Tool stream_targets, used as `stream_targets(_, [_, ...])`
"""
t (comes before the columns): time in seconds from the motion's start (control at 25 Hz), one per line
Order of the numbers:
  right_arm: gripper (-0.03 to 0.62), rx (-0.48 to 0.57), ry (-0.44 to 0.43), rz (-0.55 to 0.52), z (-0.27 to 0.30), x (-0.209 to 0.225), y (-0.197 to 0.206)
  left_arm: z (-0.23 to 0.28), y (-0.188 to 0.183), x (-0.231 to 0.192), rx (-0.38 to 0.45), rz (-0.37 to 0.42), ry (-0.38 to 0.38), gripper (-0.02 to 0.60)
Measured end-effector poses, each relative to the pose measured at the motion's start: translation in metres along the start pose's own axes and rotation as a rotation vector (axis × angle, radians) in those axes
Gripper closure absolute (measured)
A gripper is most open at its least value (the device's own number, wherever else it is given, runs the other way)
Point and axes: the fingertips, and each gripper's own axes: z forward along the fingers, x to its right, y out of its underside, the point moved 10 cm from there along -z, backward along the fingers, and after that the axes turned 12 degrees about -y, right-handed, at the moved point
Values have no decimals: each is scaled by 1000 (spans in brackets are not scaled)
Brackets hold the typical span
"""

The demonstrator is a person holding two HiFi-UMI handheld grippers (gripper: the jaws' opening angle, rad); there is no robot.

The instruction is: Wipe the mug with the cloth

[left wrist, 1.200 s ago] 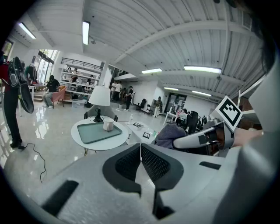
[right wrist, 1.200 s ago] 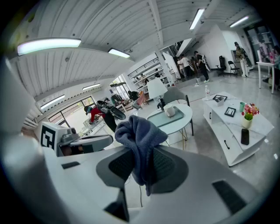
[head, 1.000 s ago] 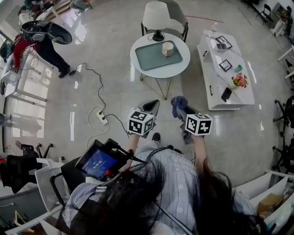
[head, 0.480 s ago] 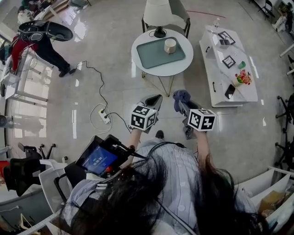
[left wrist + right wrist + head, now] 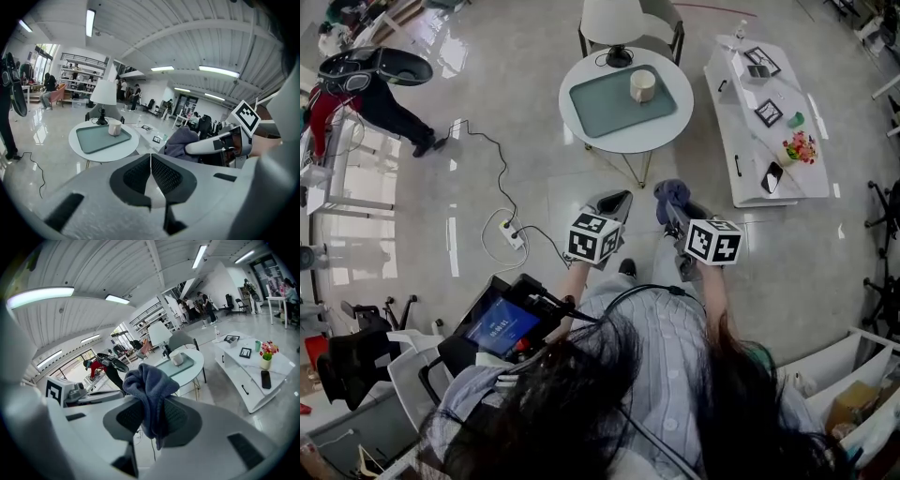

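Mug (image 5: 643, 85) rests on round table (image 5: 623, 141); right gripper (image 5: 152, 416) clamps cloth (image 5: 150, 380), left gripper (image 5: 151, 173) closed.

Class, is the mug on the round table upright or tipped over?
Upright: the mug stands on its base on the green tray, open mouth facing up.

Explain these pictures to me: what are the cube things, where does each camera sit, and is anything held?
No robot here: a person holds a two-jaw tool in each hand; the marked cubes are part of those tools. The top-down picture comes from a camera on the person's head. The other two come from cameras riding on each tool, looking along its jaws. The left tool is shut and empty. The right tool is shut on the cloth. Ahead, a round table carries a green tray with the mug standing on it. Both tools are well short of the table.
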Motion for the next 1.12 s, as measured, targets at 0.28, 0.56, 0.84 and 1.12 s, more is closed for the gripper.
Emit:
stream_targets(0.28, [496, -49, -50, -22, 30, 47, -45, 47, -23, -11, 4, -35, -60, 563])
stream_targets(0.56, [496, -141, -139, -66, 61, 94, -108, 107, -68, -10, 28, -72, -136, 563])
stream_targets(0.84, [496, -202, -238, -103, 87, 131, -152, 154, -95, 0, 24, -74, -222, 561])
stream_targets(1.12, [496, -239, -279, -102, 101, 153, -171, 170, -104, 0, 1, -78, -281, 561])
